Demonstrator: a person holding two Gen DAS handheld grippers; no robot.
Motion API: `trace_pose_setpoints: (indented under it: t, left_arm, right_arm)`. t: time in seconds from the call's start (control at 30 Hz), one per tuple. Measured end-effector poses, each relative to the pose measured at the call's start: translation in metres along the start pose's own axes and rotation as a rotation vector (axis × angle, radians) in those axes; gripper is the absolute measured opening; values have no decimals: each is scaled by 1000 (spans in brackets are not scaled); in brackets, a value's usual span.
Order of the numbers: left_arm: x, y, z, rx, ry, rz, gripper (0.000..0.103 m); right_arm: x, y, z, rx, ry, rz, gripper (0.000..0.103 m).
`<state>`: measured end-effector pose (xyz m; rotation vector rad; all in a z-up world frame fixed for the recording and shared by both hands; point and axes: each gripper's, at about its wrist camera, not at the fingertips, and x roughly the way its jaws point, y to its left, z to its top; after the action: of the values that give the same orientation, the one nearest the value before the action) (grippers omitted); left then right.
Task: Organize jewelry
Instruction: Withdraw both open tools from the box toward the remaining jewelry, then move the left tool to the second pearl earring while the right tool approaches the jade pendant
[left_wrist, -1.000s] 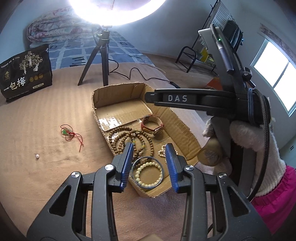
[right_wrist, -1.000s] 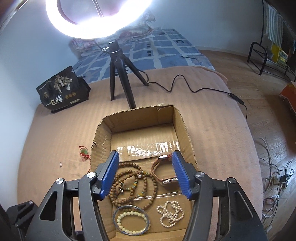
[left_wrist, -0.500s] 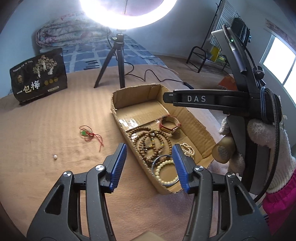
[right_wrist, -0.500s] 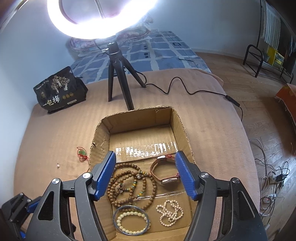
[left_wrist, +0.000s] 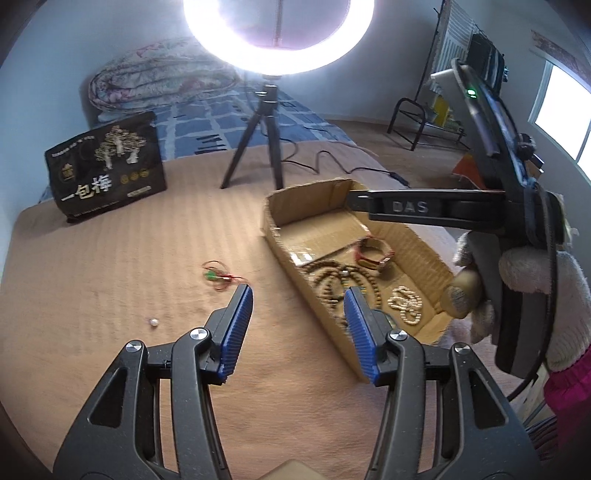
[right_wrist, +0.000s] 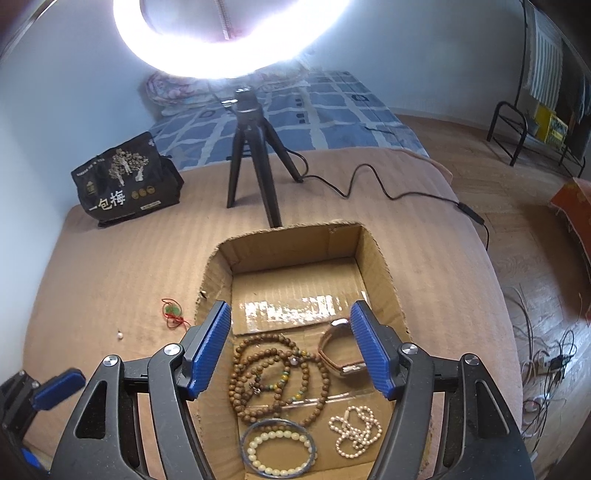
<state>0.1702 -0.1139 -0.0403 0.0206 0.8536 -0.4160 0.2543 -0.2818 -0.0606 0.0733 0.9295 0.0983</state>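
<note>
Both grippers hover with jaws spread and empty, the left gripper (left_wrist: 298, 317) beside the cardboard box (right_wrist: 380, 258), the right gripper (right_wrist: 291, 343) above its wooden bead strands (right_wrist: 277, 373) and watch (right_wrist: 334, 354).

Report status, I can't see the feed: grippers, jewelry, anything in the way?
Left hand-held gripper open, empty. Right hand-held gripper open, empty, above the box. Red-cord pendant and loose pearl lie outside on the blanket. Nothing in the way.
</note>
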Motion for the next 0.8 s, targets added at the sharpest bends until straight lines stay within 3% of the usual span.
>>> trace_pose_setpoints:
  t: [0.2,0.43,0.63,0.7,0.8]
  left_arm:
    - [-2,36,-7,-1,-4,54,53]
    - [3,78,-23,-8,47,104,53]
    - [15,104,-33,-5,85,87,52]
    - [19,113,-36,-22,99,67,42]
    - [27,122,-40,-26,116,49,40]
  right_arm:
    - [-3,27,2,-70,-28,66,67]
    - [2,66,4,-155,27,130,68]
    - [23,94,-1,-164,111,215,68]
    - [30,100,-1,-172,118,209,68]
    - [42,107,1,-178,143,222,68]
